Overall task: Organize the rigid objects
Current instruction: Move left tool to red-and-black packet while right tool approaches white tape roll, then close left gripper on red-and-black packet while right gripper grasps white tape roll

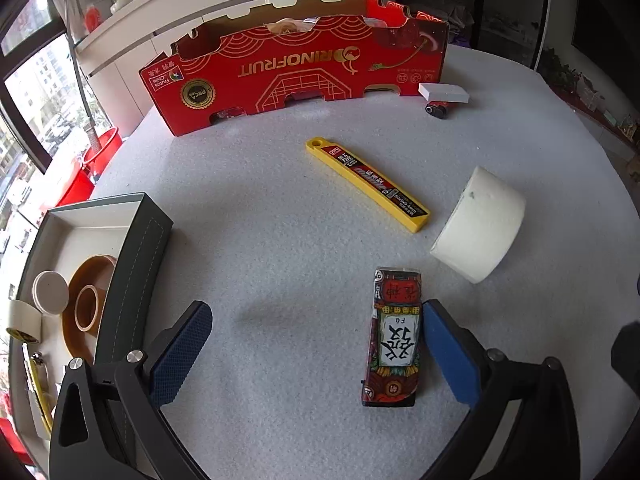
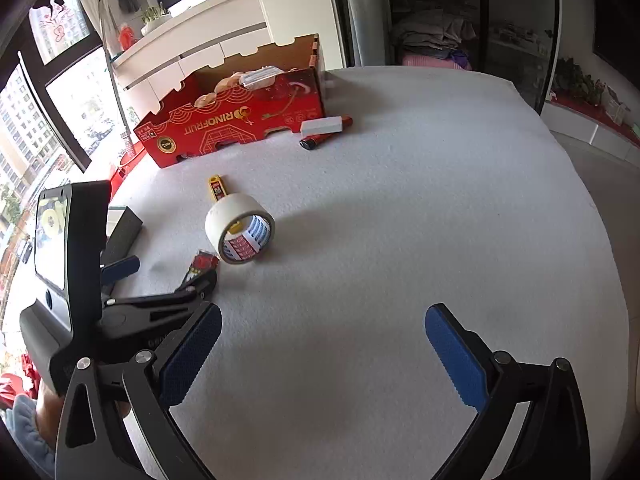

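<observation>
My left gripper (image 1: 316,340) is open low over the white table. A small red patterned box (image 1: 394,336) lies between its fingers, close against the right pad (image 1: 450,354). A yellow blade case (image 1: 366,182) and a white tape roll (image 1: 480,224) lie beyond it. A grey open box (image 1: 136,264) at the left holds tape rolls. My right gripper (image 2: 322,356) is open and empty over bare table. In its view the tape roll (image 2: 240,228), the blade case (image 2: 215,188) and the left gripper (image 2: 160,280) show at the left.
A red cardboard fruit box (image 1: 300,68) stands at the back of the table. A white block (image 1: 444,92) lies on a red-and-black lighter (image 1: 438,110) beside it. The table edge curves round on the right; windows are at the left.
</observation>
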